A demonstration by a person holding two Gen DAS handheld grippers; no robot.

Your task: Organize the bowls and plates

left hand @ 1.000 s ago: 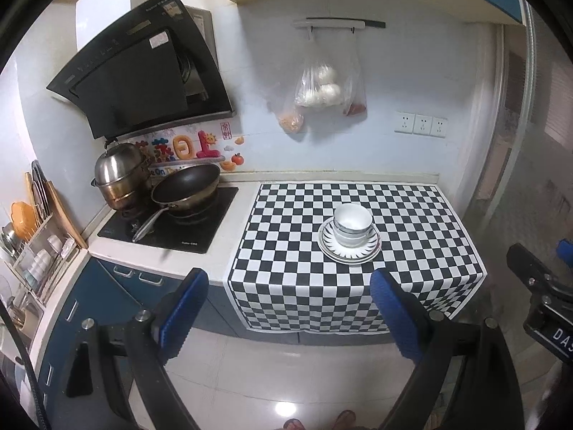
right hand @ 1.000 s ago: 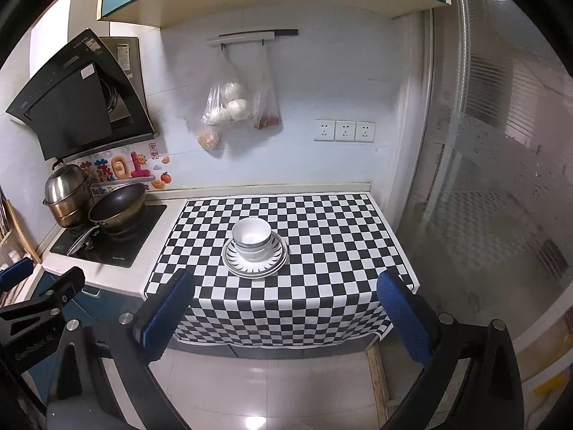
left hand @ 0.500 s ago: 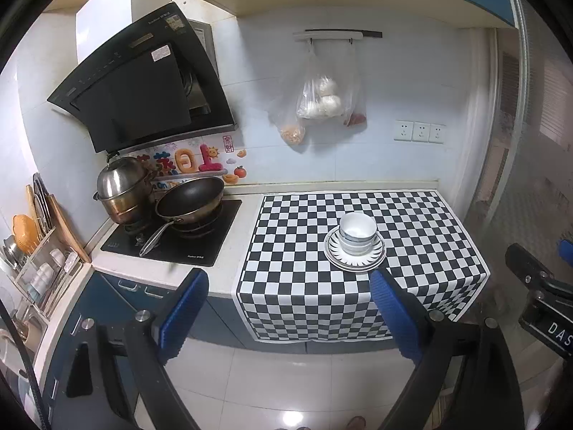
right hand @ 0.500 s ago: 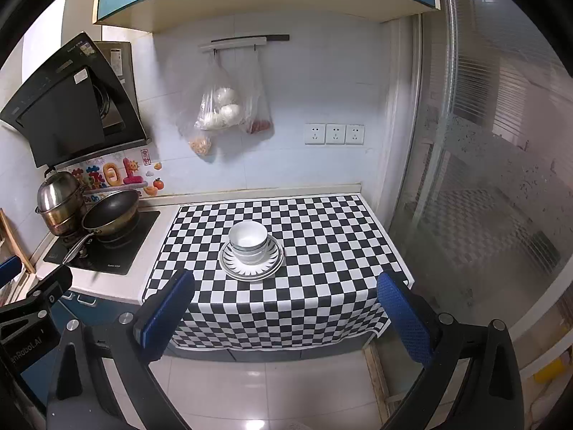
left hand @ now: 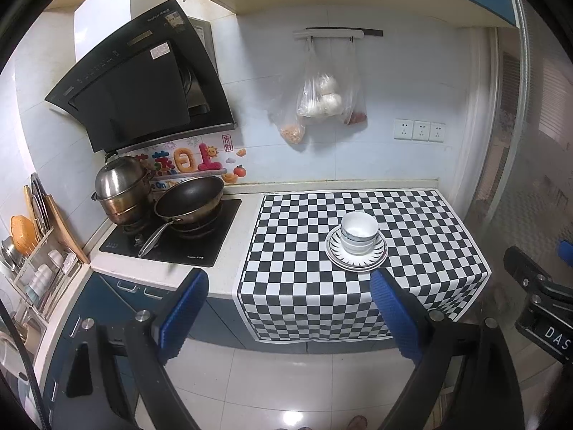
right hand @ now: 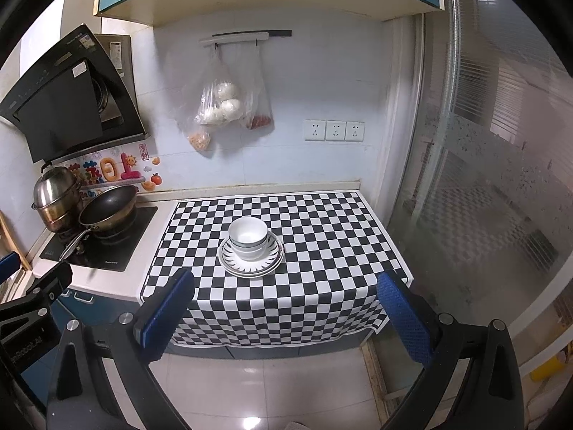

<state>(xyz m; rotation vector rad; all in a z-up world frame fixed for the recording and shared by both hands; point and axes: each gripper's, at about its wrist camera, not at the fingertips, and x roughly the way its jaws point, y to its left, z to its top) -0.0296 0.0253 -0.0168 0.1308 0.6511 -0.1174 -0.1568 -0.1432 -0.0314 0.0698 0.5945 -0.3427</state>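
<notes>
Right now I've got both tongs spread wide and empty, left gripper and right gripper hanging out over the floor, well short of the checkered cloth. Dead ahead of both sits the stack: nested bowls on plates, looks like two or three bowls but the rims blur together so I can't be sure. I'd judge glazed ceramic: stiff, slick, chippy, heavy as a pile, so I'd pinch the top bowl's rim wall, one finger inside and one outside, and lift one piece at a time.
</notes>
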